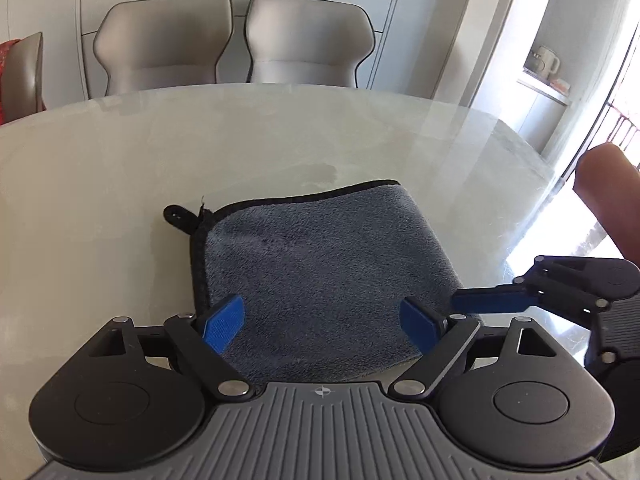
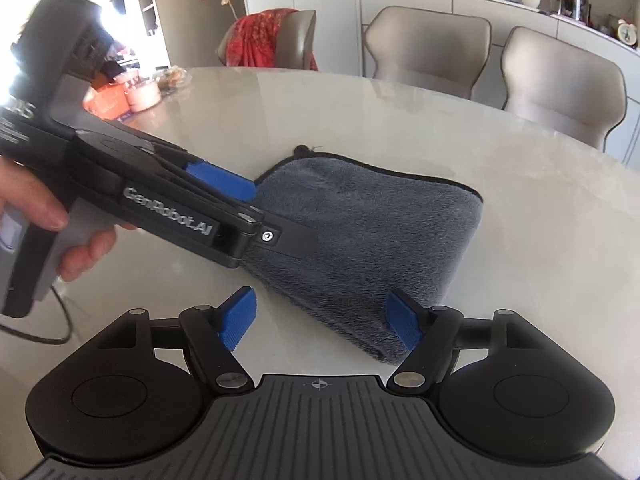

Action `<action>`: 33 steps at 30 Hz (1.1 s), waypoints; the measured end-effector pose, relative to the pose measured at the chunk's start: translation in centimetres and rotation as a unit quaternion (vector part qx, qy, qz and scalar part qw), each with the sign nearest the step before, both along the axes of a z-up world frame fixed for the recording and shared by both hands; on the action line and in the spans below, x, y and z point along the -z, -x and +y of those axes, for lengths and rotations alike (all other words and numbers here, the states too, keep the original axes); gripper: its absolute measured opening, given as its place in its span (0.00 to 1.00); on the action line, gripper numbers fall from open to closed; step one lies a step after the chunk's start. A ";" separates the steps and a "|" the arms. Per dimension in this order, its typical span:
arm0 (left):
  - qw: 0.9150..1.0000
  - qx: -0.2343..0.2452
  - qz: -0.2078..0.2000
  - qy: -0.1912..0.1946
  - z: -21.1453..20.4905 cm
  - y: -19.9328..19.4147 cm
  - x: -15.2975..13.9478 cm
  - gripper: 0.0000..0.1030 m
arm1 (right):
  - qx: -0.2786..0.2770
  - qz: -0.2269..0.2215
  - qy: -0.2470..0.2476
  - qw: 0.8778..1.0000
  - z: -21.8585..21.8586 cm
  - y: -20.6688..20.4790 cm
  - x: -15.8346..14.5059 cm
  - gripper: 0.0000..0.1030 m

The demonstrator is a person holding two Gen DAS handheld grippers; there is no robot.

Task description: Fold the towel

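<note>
Towel lies flat on the pale surface, already doubled over at least once by the look of the thick near edge; black-bound hem and hanging loop sit at the far side.

Left claw: jaws wide, nothing pinched. The towel's near edge lies between and below its blue pads; whether they touch the cloth I cannot tell.

Right claw: jaws fairly wide, empty. Its right pad sits at the towel's near corner, its left pad over bare surface, so the cloth lies ahead and to the right of it.

The relation that matters: in the left view the towel's long axis runs roughly side to side across my left claw. Left is squarely over the near edge, so I judge it the nearer one; right has only the corner.

Judgement: the next fold likely wants both claws gripping that near edge and carrying it toward the hem. Right needs shifting onto cloth first.
</note>
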State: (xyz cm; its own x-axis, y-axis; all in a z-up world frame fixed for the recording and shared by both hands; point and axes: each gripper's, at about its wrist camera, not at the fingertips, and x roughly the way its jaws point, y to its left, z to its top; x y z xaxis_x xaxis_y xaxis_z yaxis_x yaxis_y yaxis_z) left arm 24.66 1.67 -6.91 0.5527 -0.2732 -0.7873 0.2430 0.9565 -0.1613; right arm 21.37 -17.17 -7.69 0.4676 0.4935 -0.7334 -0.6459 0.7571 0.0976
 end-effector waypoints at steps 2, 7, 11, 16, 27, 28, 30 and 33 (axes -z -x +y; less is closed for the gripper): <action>1.000 -0.005 0.011 -0.006 0.3 -0.2 0.8 0.85 | -0.006 0.008 0.008 1.000 0.0 -0.1 0.4 0.72; 1.000 0.005 0.003 -0.006 0.7 0.1 0.9 0.85 | -0.012 0.013 0.002 1.000 -0.8 -0.1 0.3 0.72; 1.000 -0.013 -0.023 -0.008 0.4 -0.7 -0.7 0.87 | -0.026 0.004 -0.025 0.999 -1.2 -1.0 -0.7 0.74; 0.999 -0.028 -0.031 -0.022 -0.1 -3.5 -0.9 0.89 | -0.068 -0.031 -0.029 0.997 -0.8 -3.2 -1.1 0.76; 0.999 -0.017 -0.005 -0.043 -0.2 -4.6 1.2 0.89 | -0.032 0.019 0.011 0.999 -2.4 -6.3 1.5 0.79; 0.999 -0.020 -0.006 -0.038 -0.2 -4.7 1.0 0.89 | -0.026 0.019 0.005 0.999 -2.6 -6.5 1.4 0.79; 0.999 -0.025 -0.025 -0.028 -0.1 -5.0 0.3 0.89 | -0.023 0.009 -0.018 1.000 -2.9 -6.8 0.9 0.79; 0.998 -0.036 -0.034 -0.033 0.2 -6.0 0.0 0.89 | -0.040 -0.022 -0.021 0.999 -1.9 -7.2 0.1 0.79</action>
State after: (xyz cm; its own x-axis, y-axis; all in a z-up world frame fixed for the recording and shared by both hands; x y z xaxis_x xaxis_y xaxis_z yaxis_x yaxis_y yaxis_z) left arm 30.66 1.84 -6.91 0.6221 -0.1801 -0.7620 0.1821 0.9798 -0.0829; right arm 28.61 -19.11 -7.81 0.4565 0.5612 -0.6904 -0.7089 0.6983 0.0989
